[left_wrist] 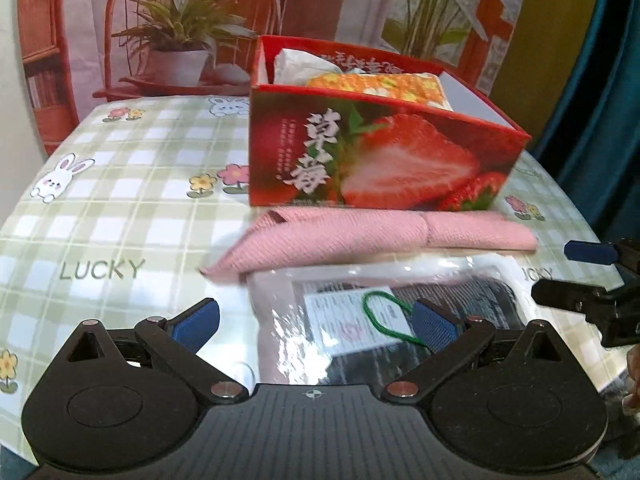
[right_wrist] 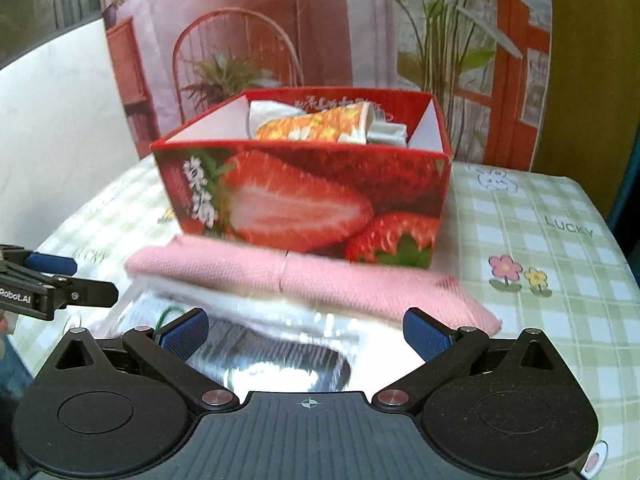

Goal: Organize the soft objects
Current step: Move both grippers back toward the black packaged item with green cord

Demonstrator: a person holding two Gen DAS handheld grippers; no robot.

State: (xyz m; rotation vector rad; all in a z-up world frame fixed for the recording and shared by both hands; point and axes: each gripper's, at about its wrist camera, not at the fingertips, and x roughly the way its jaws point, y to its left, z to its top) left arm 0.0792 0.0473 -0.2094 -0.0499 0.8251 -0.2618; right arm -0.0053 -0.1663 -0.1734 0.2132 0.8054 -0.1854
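A red strawberry-print box (left_wrist: 376, 156) stands on the checked tablecloth and holds an orange flowered cloth (left_wrist: 384, 84) and white items; it also shows in the right wrist view (right_wrist: 304, 204). A folded pink cloth (left_wrist: 360, 240) lies against the box's front, also seen in the right wrist view (right_wrist: 320, 284). In front of it lies a clear plastic bag with a dark garment and a paper tag (left_wrist: 360, 320), glaring in the right wrist view (right_wrist: 280, 356). My left gripper (left_wrist: 316, 320) is open over the bag. My right gripper (right_wrist: 306, 334) is open over the bag's other side.
The table carries a green checked cloth (left_wrist: 112, 216) with rabbits and flowers. A printed backdrop of a chair and potted plants (left_wrist: 180, 40) hangs behind the table. The right gripper's fingers (left_wrist: 588, 252) enter the left wrist view; the left gripper's fingers (right_wrist: 52, 264) enter the right wrist view.
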